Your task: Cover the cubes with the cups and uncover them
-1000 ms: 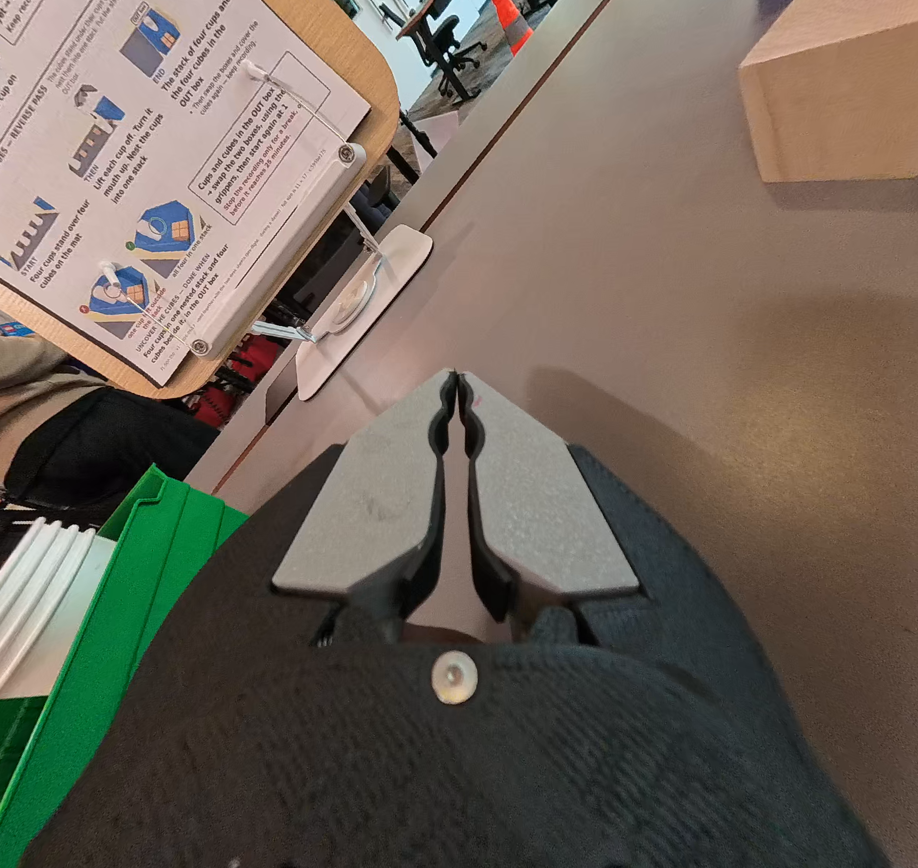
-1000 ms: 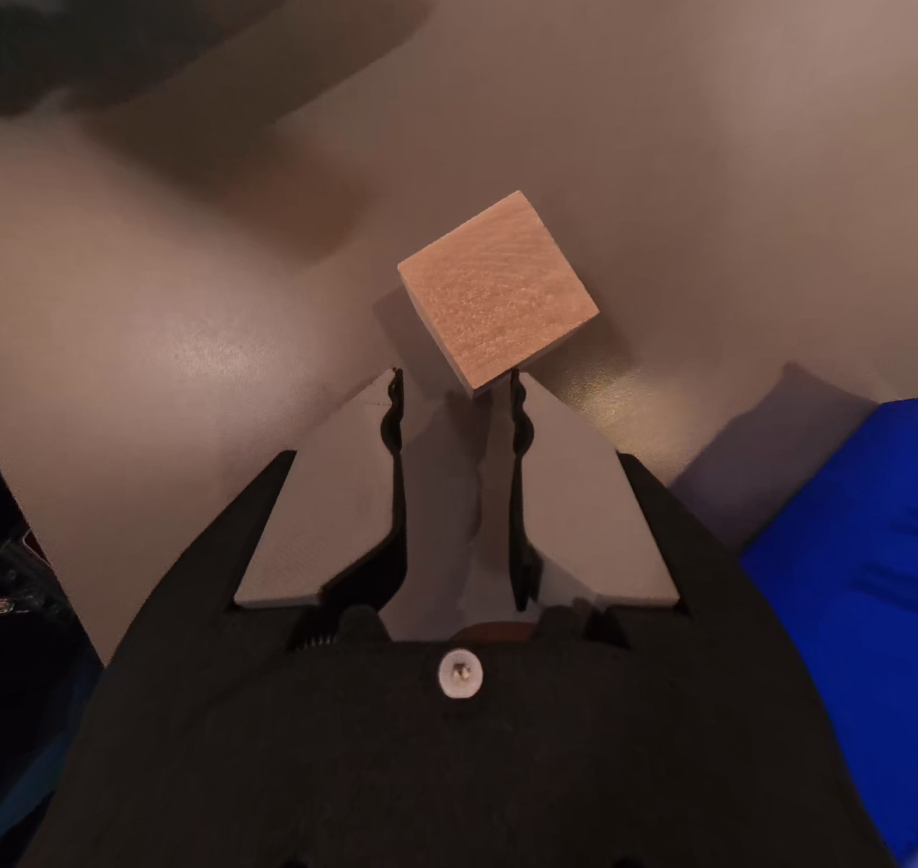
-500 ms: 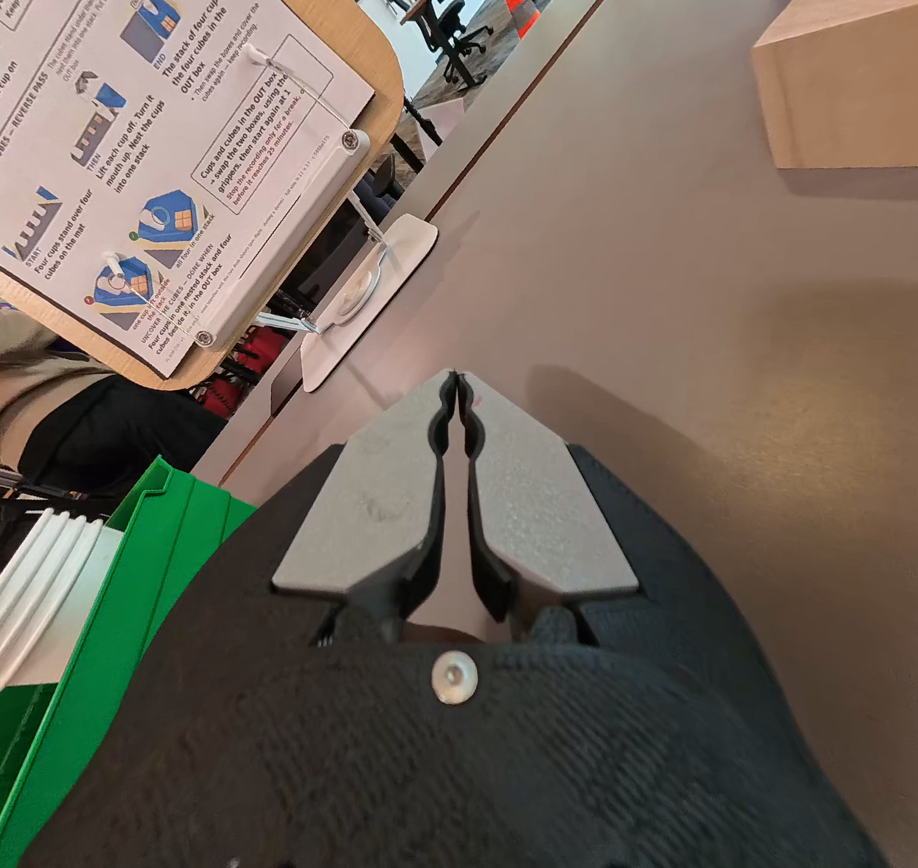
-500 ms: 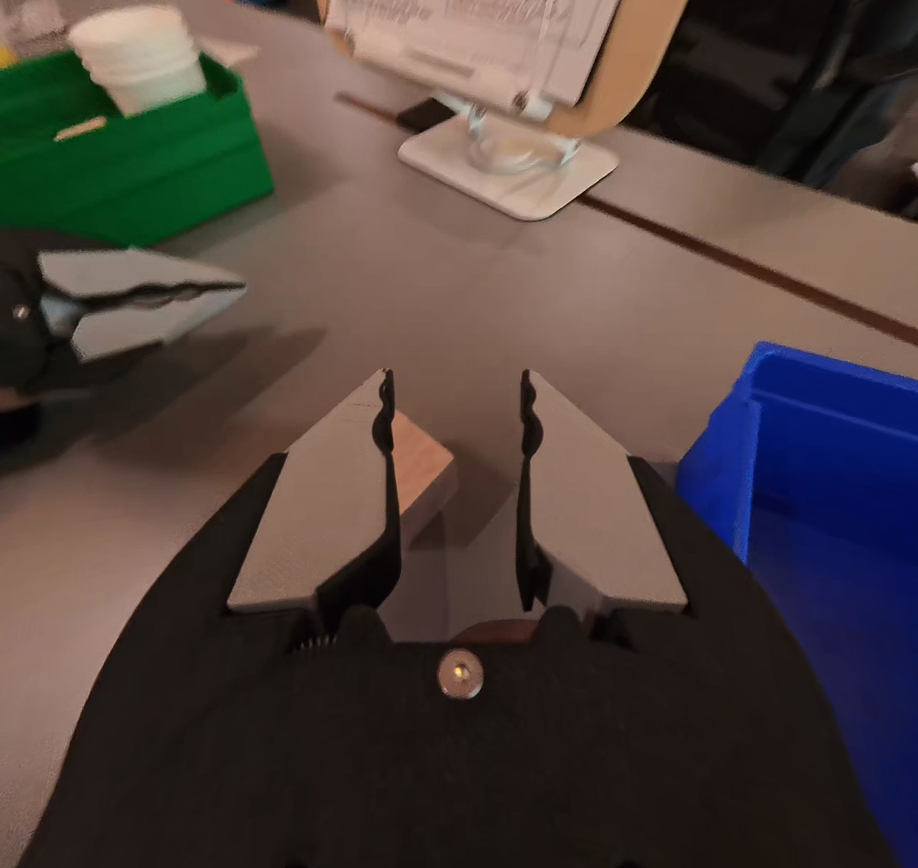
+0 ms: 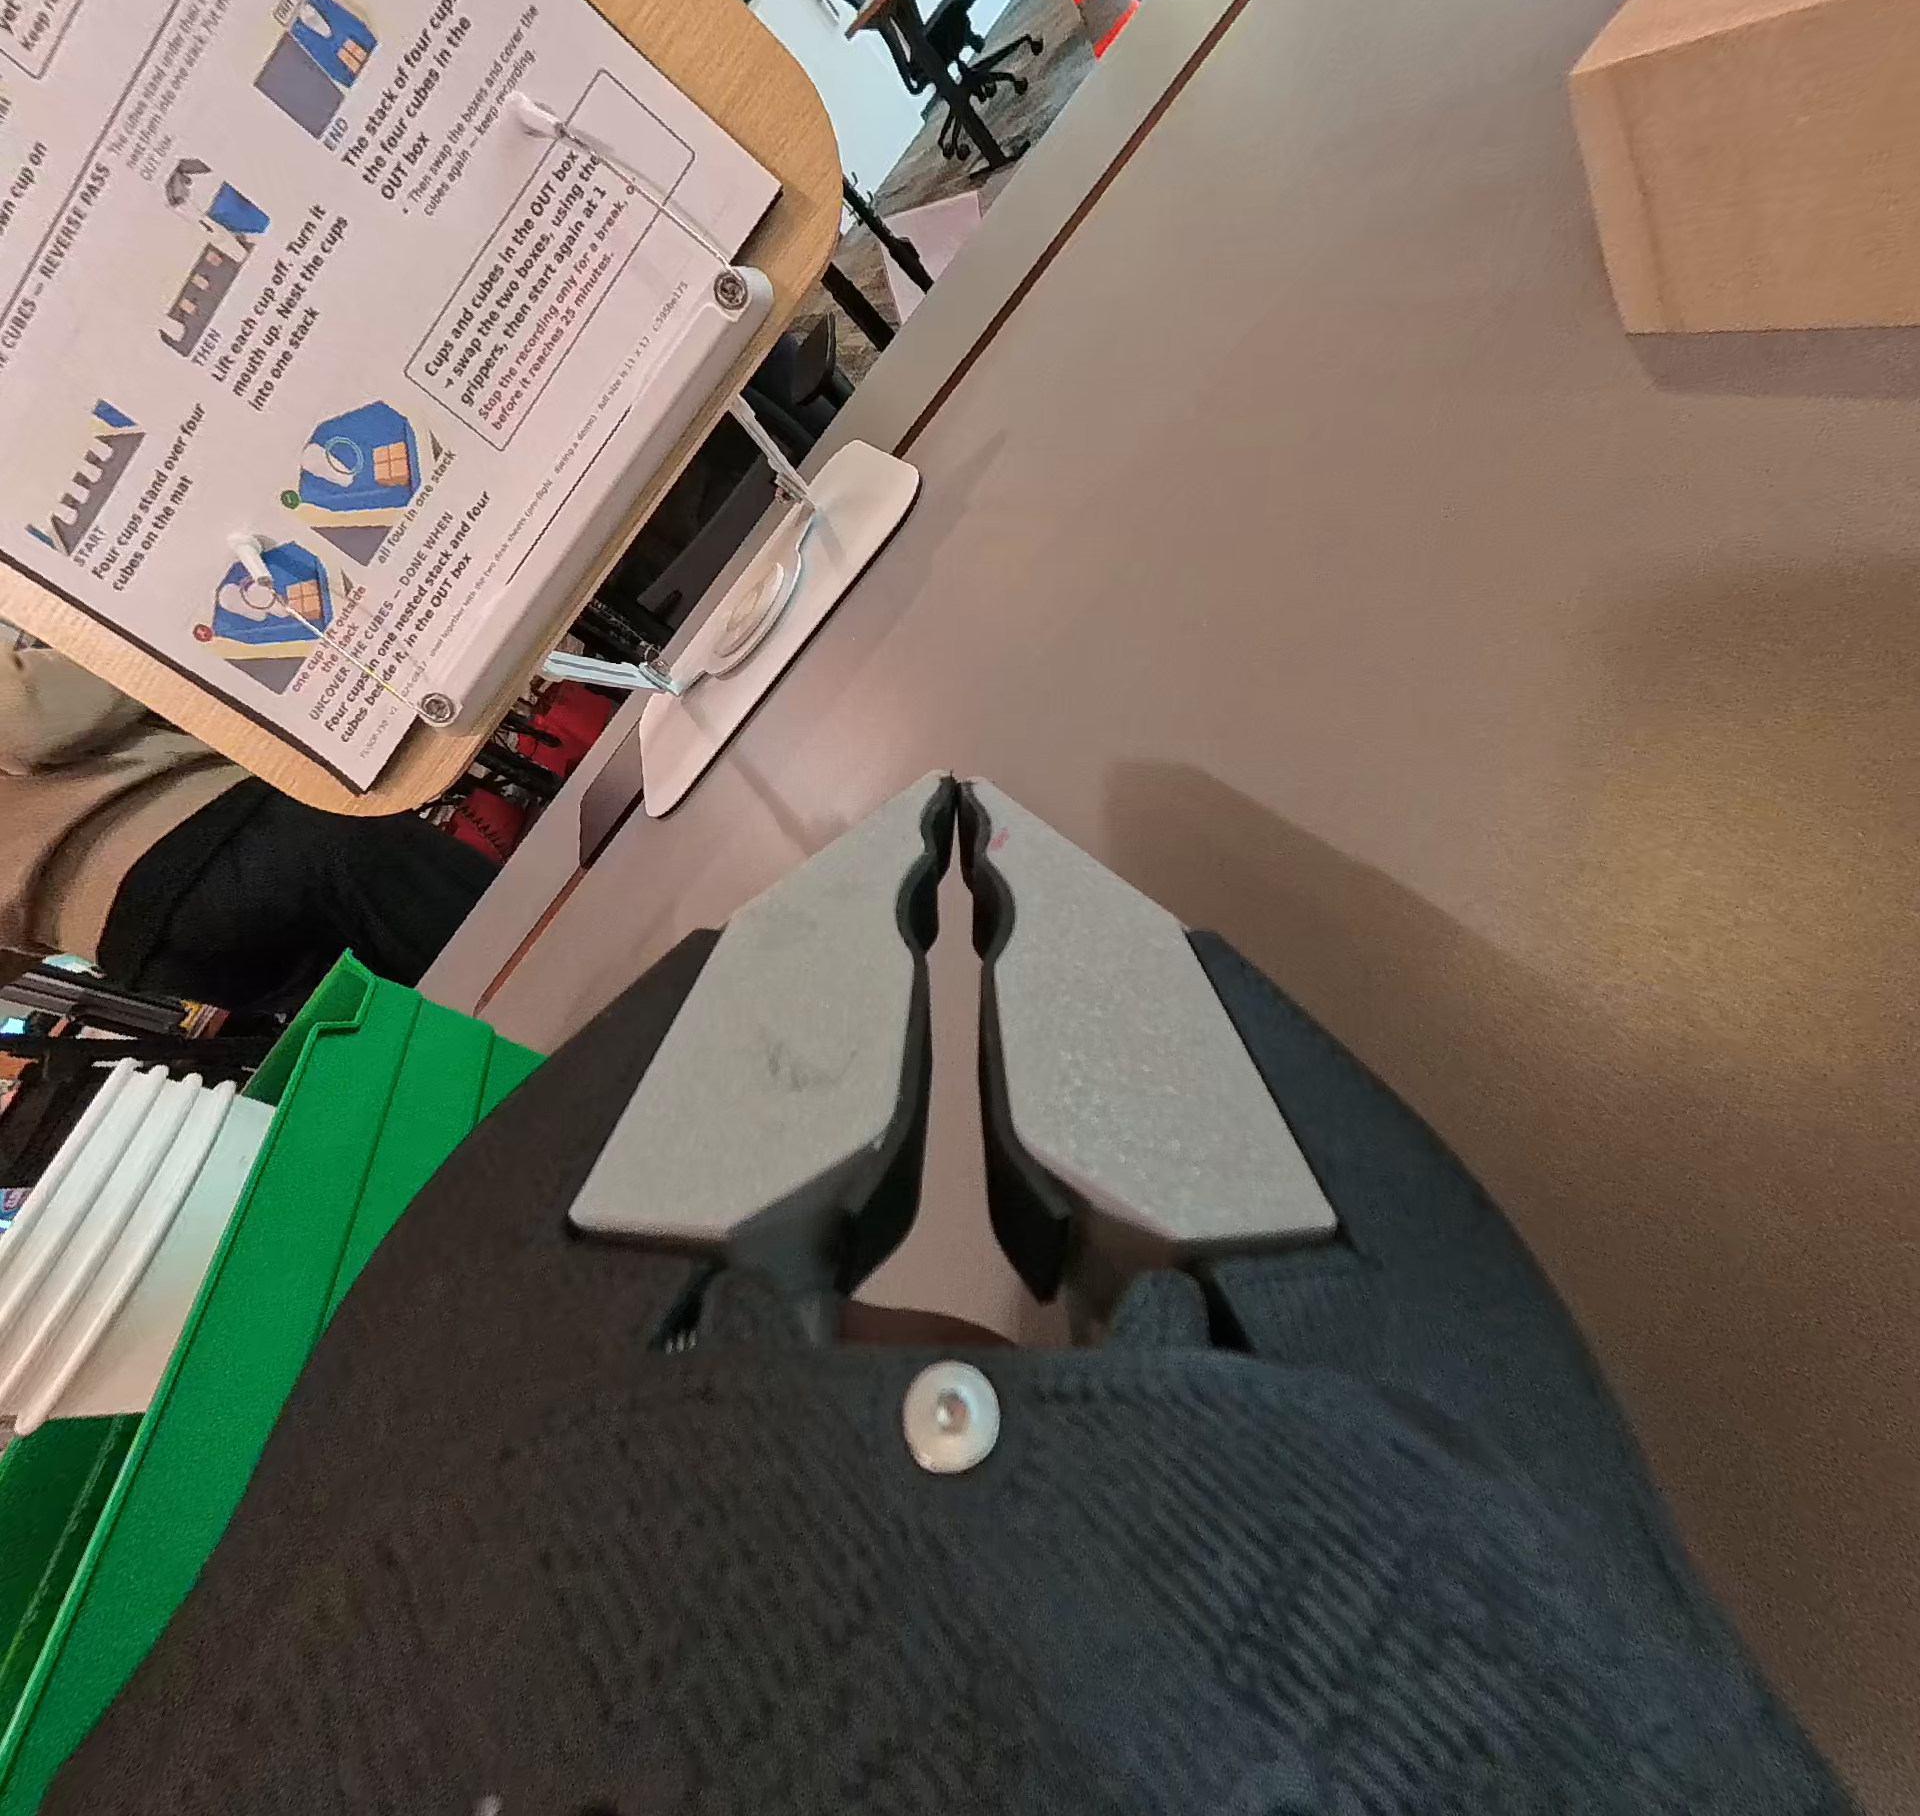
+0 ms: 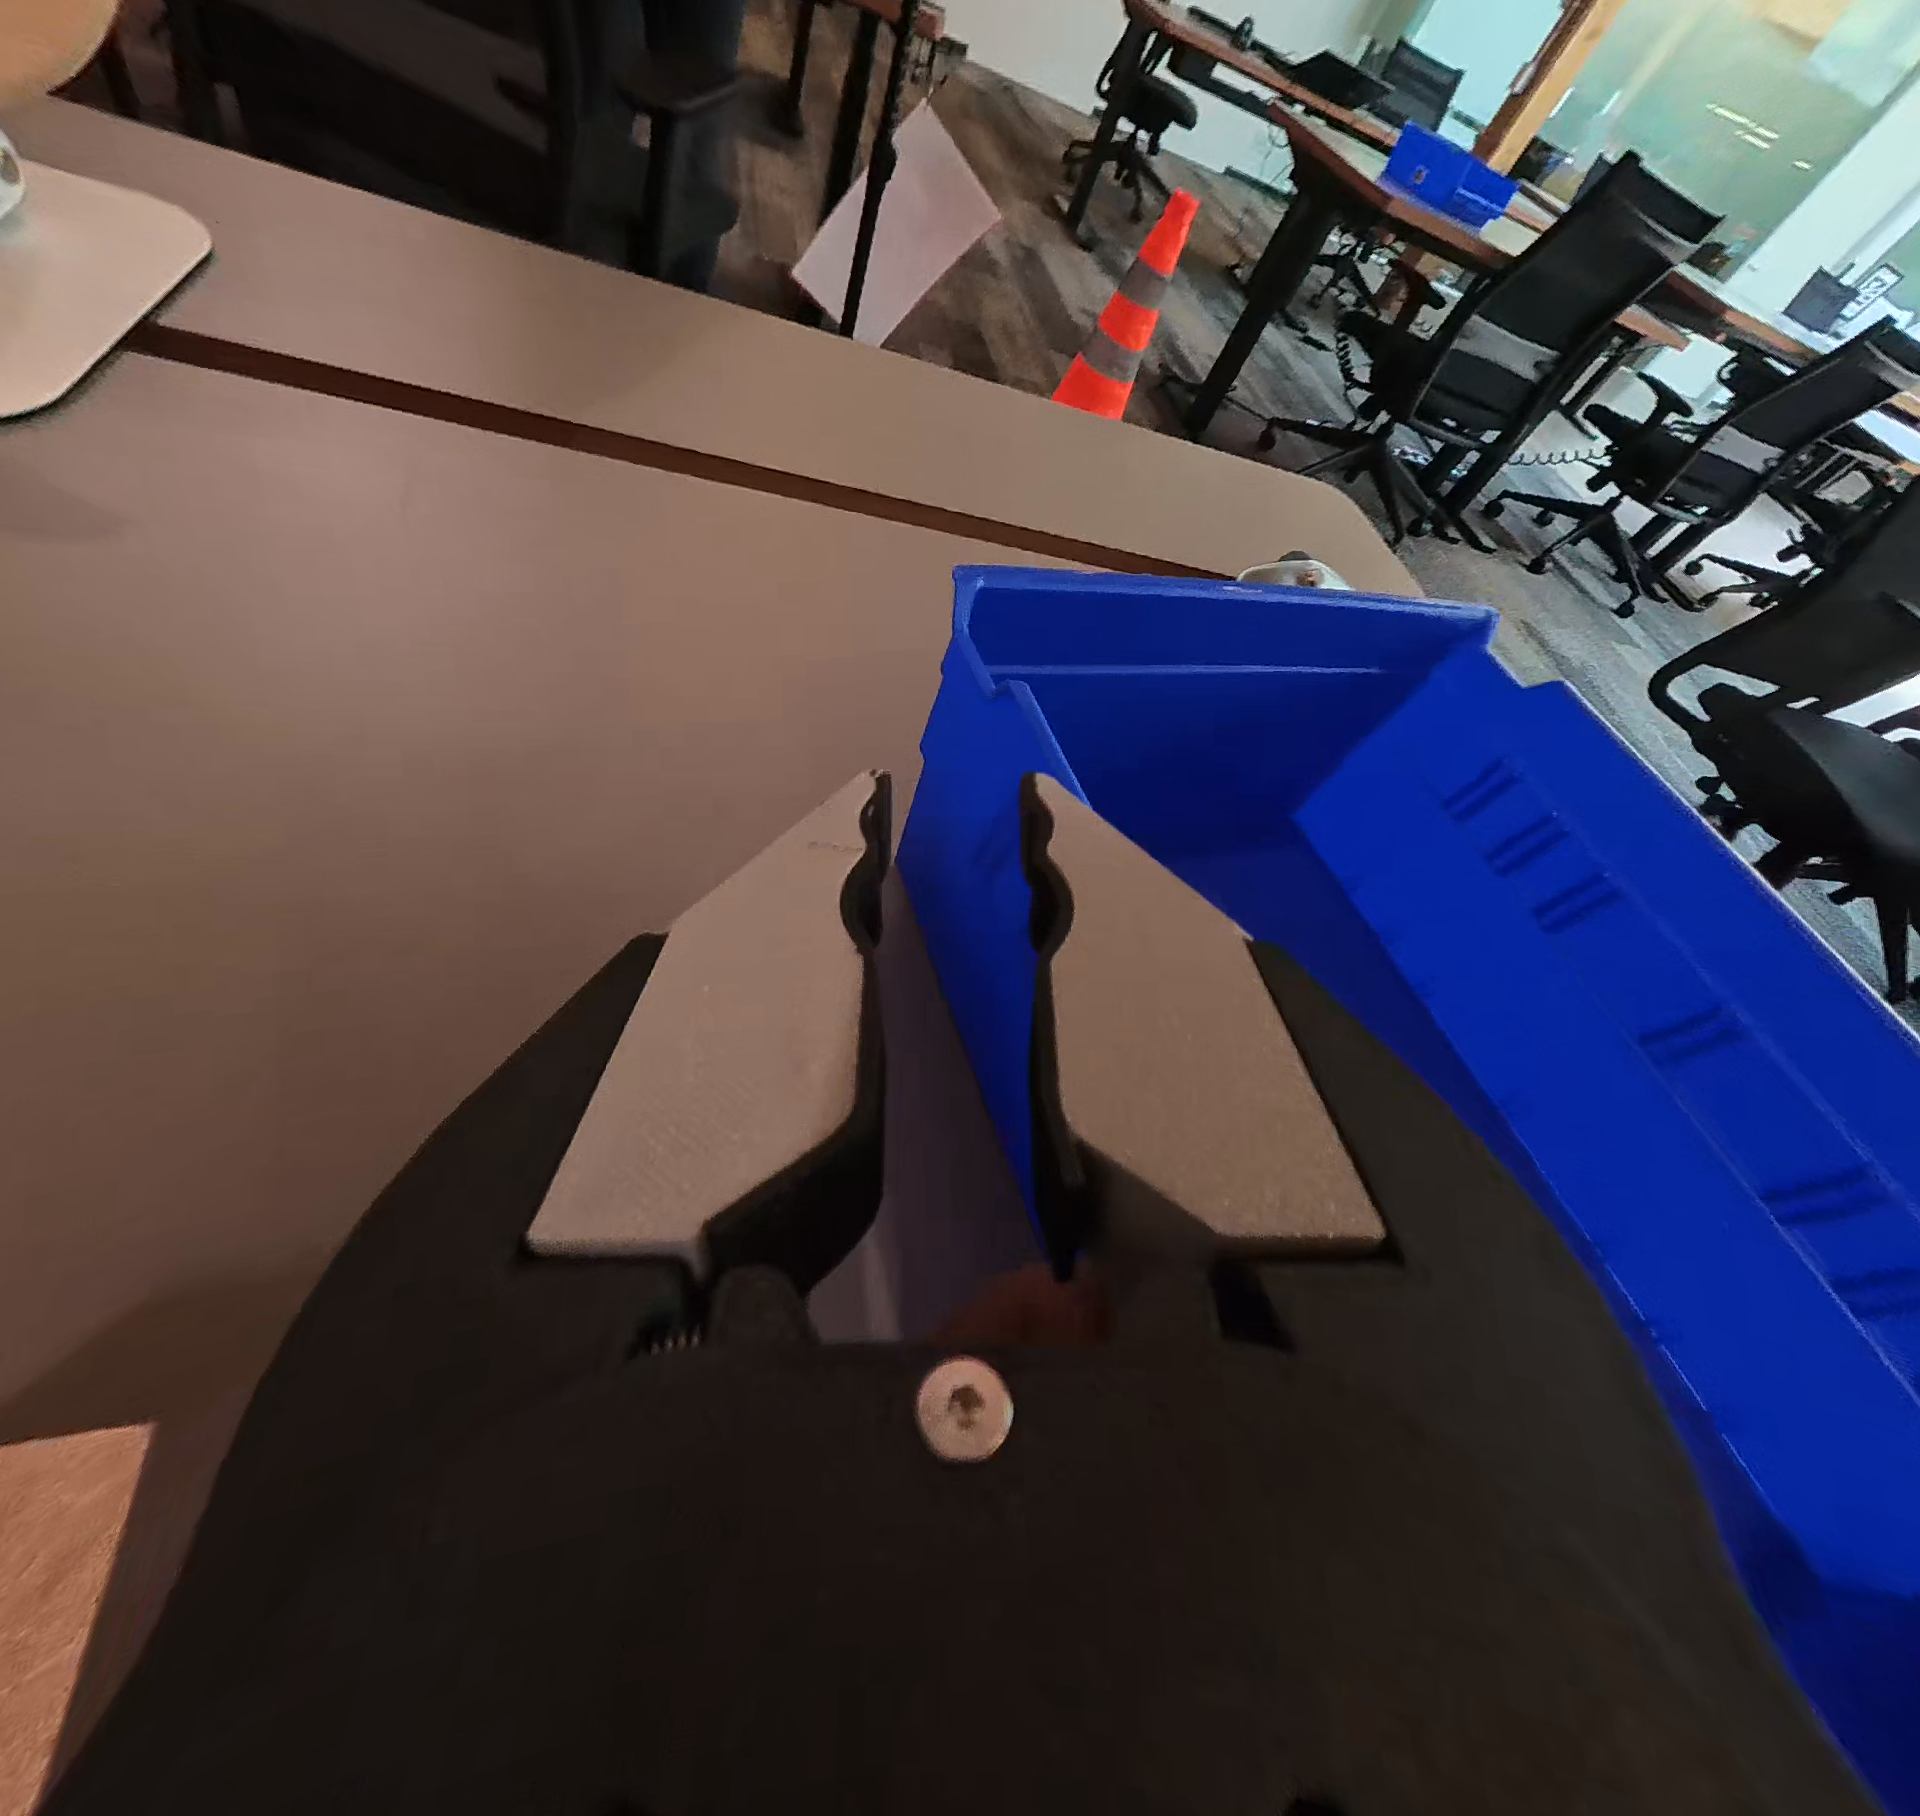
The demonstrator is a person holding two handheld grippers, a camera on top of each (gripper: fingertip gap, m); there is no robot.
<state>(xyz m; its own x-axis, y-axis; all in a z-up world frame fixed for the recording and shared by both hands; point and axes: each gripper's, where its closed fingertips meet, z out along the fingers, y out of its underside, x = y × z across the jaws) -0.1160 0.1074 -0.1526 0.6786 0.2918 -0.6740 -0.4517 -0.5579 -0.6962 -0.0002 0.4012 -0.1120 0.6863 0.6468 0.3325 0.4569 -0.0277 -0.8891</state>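
My left gripper is shut with nothing between its fingertips and hangs low over the grey table. A stack of white cups lies in the green bin to its left. A wooden cube sits on the table at the upper right of the left wrist view. In the right wrist view, my right gripper is open and empty, its fingers a little apart. The corner of the blue bin shows beyond them. The cube lies at the bottom left, behind the fingers.
An instruction board on a white stand base stands at the table's far side; the base also shows in the right wrist view. Beyond the table are an orange cone, desks and office chairs. The left tips stand about 15 cm off the wooden cube.
My right gripper left the cube on the table and swung right towards the blue bin, its fingers first widening, then closing partway on nothing. The left gripper stayed shut and barely moved.
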